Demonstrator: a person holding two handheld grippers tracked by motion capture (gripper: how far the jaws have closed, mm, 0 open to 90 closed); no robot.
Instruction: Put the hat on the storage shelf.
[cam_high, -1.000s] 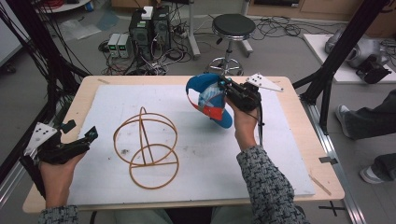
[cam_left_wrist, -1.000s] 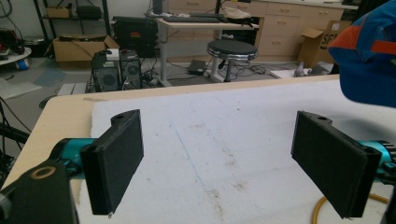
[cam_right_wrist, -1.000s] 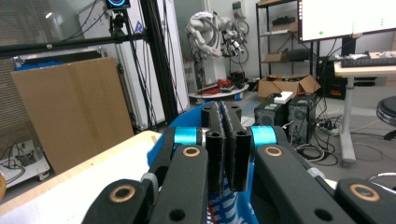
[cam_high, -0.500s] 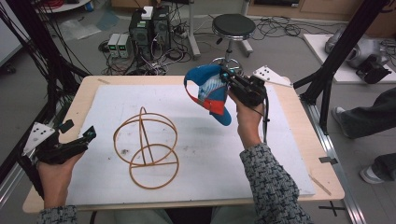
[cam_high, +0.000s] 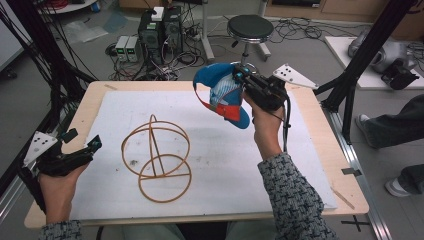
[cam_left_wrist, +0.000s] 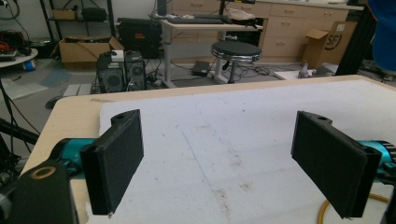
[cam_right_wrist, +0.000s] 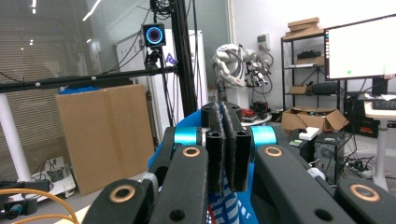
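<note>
Clamping a blue cap (cam_high: 222, 95), the right hand-held gripper (cam_high: 243, 82) holds it above the tabletop's (cam_high: 310, 125) far side. Near left, the left hand-held gripper (cam_high: 82, 142) rests wide open, empty.

Cap (cam_high: 220, 92): blue fabric with a white-and-blue striped panel and red trim. It hangs tilted in the air, clear of the table, above the white mat's (cam_high: 225, 160) far edge at roughly 1 o'clock.

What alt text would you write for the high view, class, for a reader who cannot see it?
The right gripper, jaws shut, holds a blue, red and white cap in the air above the white-covered table. A wire stand of orange hoops sits on the cover, and the left gripper rests open at the table's left edge.
</note>
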